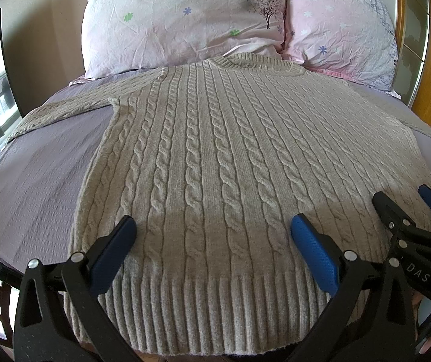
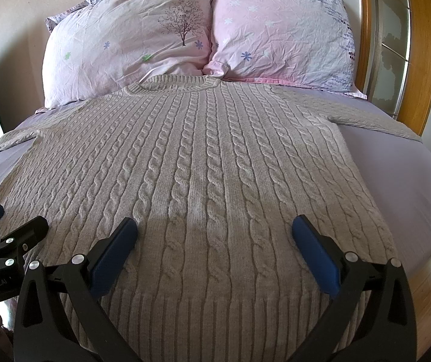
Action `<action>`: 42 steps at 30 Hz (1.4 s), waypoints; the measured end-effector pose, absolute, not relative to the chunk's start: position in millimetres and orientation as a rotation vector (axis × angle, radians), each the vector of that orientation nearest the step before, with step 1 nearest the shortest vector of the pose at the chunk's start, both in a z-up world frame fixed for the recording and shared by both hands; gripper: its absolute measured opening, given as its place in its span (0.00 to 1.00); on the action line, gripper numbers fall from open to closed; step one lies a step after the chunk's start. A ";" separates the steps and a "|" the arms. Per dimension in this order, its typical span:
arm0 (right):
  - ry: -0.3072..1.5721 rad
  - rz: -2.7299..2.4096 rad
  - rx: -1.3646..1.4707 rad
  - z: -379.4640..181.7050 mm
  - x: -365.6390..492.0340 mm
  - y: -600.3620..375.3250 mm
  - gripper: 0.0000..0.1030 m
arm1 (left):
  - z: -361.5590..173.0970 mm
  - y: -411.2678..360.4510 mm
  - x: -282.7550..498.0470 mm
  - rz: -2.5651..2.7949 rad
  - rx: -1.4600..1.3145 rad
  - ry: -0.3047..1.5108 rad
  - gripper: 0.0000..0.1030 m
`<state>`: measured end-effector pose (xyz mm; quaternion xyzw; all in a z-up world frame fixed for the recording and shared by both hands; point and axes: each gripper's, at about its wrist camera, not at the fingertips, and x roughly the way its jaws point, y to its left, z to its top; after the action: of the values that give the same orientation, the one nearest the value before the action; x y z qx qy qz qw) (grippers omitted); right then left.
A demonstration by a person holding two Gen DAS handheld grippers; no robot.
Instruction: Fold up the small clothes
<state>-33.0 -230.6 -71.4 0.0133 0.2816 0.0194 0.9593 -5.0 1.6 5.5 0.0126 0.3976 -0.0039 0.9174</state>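
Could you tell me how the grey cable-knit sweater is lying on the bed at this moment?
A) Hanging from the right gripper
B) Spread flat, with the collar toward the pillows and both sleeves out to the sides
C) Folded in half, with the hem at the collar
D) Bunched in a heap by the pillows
B: the cable-knit sweater lies flat, its collar by the pillows, sleeves spread, and both the left gripper and right gripper open above its hem.

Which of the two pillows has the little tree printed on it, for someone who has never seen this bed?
Start at the bed with the grey cable-knit sweater. Two pink pillows lean at its head. The left pillow bears the dark tree; the right pillow shows flowers.
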 end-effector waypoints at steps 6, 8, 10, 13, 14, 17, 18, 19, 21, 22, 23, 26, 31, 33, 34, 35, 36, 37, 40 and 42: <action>0.570 0.040 0.026 -71.6 -33.2 -230.2 0.99 | 5.1 1.6 -5.2 -0.008 0.026 0.817 0.98; 0.572 0.045 0.022 -70.9 -32.6 -231.1 0.99 | 4.6 1.5 -5.9 -0.008 0.027 0.817 0.98; 0.570 0.059 0.013 -70.0 -31.5 -232.5 0.99 | 5.2 1.7 -5.7 -0.011 0.032 0.815 0.98; 0.536 0.148 -0.013 -70.8 -29.7 -240.4 0.99 | 6.6 3.0 -5.2 -0.029 0.044 0.792 0.98; 0.522 0.185 -0.021 -70.5 -30.5 -243.6 0.99 | 7.1 4.0 -5.0 -0.039 0.047 0.784 0.98; 0.543 0.329 0.051 -57.9 -26.4 -275.2 0.99 | 12.1 5.4 2.6 -0.073 0.060 0.806 0.98; 0.540 0.351 0.121 -45.4 -22.8 -297.9 0.99 | 15.3 7.1 5.4 -0.088 0.060 0.805 0.98; 0.520 0.344 0.176 -33.2 -19.7 -319.2 0.99 | 22.5 12.0 8.9 -0.106 0.048 0.787 0.98; 0.478 0.245 0.298 -7.1 -4.7 -374.4 0.99 | 36.5 21.5 13.4 -0.139 0.009 0.731 0.98; 0.471 0.194 0.356 0.9 5.1 -399.9 0.99 | 43.5 26.8 17.0 -0.159 -0.012 0.703 0.98; 0.472 0.144 0.422 6.7 17.1 -426.8 0.99 | 49.8 33.3 21.2 -0.178 -0.039 0.675 0.98; 0.507 -0.044 0.668 7.9 70.3 -527.4 0.81 | 63.6 56.8 42.7 -0.233 -0.132 0.615 0.98; 0.589 -0.307 0.904 -18.4 134.0 -630.5 0.52 | 67.1 95.1 82.7 -0.213 -0.236 0.608 0.98; 0.616 -0.377 0.999 -30.4 154.7 -661.3 0.50 | 66.2 110.8 90.0 -0.177 -0.272 0.606 0.98; 0.616 -0.393 1.017 -34.1 155.9 -670.2 0.49 | 65.4 115.7 90.2 -0.158 -0.282 0.608 0.98; 0.622 -0.430 1.034 -37.9 163.9 -681.3 0.49 | 65.3 122.0 91.4 -0.141 -0.292 0.610 0.98; 0.623 -0.449 1.043 -39.8 169.2 -687.0 0.47 | 64.5 131.4 93.1 -0.114 -0.304 0.612 0.98; 0.616 -0.466 1.058 -43.2 173.4 -692.6 0.41 | 64.2 136.9 93.1 -0.092 -0.311 0.610 0.98; 0.555 -0.487 1.100 -52.6 180.6 -706.0 0.26 | 63.2 157.9 93.3 -0.017 -0.328 0.602 0.98; 0.544 -0.488 1.110 -60.1 188.0 -707.7 0.09 | 61.5 171.7 92.9 0.036 -0.337 0.592 0.98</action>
<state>188.0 -707.7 -60.1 0.5149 0.2526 -0.2264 0.7873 92.9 171.7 61.5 -0.1652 0.2904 0.0174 0.9424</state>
